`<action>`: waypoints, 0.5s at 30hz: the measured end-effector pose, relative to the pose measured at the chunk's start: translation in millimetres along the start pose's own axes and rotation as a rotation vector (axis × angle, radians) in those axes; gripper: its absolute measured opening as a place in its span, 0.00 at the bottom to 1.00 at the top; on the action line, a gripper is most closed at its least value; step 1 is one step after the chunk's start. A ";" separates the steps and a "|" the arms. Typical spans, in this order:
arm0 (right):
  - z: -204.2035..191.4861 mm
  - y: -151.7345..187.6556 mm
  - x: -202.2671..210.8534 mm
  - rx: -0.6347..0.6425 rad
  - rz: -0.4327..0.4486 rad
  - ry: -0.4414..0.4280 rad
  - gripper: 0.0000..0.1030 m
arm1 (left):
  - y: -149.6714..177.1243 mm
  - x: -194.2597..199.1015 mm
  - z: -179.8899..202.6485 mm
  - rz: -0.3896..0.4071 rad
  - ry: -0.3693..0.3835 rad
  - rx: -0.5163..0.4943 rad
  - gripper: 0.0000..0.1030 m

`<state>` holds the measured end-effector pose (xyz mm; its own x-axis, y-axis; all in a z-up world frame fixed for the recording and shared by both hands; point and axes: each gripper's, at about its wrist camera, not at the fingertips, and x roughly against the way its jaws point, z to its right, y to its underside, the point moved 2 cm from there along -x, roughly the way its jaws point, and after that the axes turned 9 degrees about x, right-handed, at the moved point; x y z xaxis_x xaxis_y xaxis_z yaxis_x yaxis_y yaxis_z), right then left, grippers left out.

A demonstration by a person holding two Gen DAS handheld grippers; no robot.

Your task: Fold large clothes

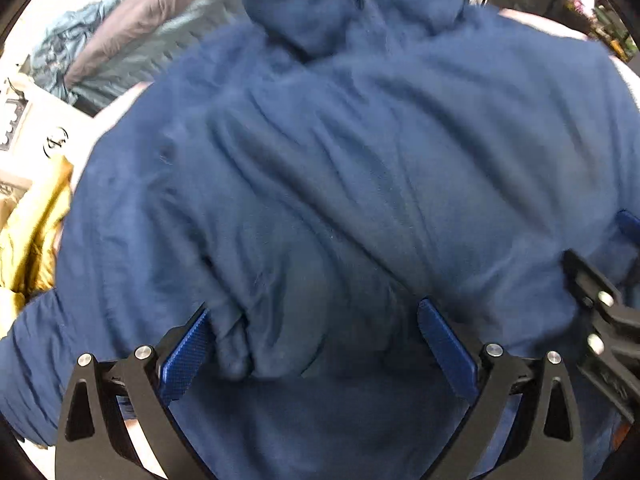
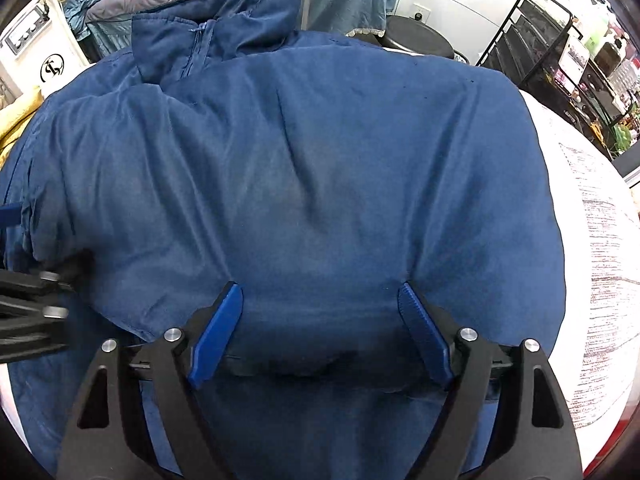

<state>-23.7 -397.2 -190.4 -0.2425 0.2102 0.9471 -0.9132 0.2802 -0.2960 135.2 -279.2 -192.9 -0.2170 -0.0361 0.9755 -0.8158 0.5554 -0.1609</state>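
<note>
One blue jacket (image 2: 304, 168), spread collar-away across the white surface (image 2: 600, 240). My right tool (image 2: 320, 320) stands released over its near hem; my left tool (image 1: 316, 336) straddles a bunched fold, unclenched, ready for gathering.

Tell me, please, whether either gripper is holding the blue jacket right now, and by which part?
Neither holds it. The left gripper and right gripper both stand open over the blue jacket, with fabric bunched between their fingers but not clamped.
</note>
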 end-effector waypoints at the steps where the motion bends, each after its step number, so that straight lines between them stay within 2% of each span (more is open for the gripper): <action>1: -0.4 -0.3 -1.4 0.002 -0.005 -0.001 0.80 | -2.2 -5.6 -0.1 -0.014 0.010 0.019 0.95; 6: -3.3 -5.9 -10.0 0.012 -0.026 -0.008 0.86 | -8.8 -21.5 -9.1 -0.047 0.083 0.106 0.95; 15: -5.6 -14.7 -23.8 -0.004 -0.050 0.009 0.93 | -3.4 -23.9 -2.4 -0.012 0.065 0.097 0.96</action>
<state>-2.7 -401.0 -209.3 -0.1934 0.2042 0.9596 -0.9230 0.2939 -0.2485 144.5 -278.2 -215.4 -0.1743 0.0134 0.9846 -0.8668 0.4724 -0.1599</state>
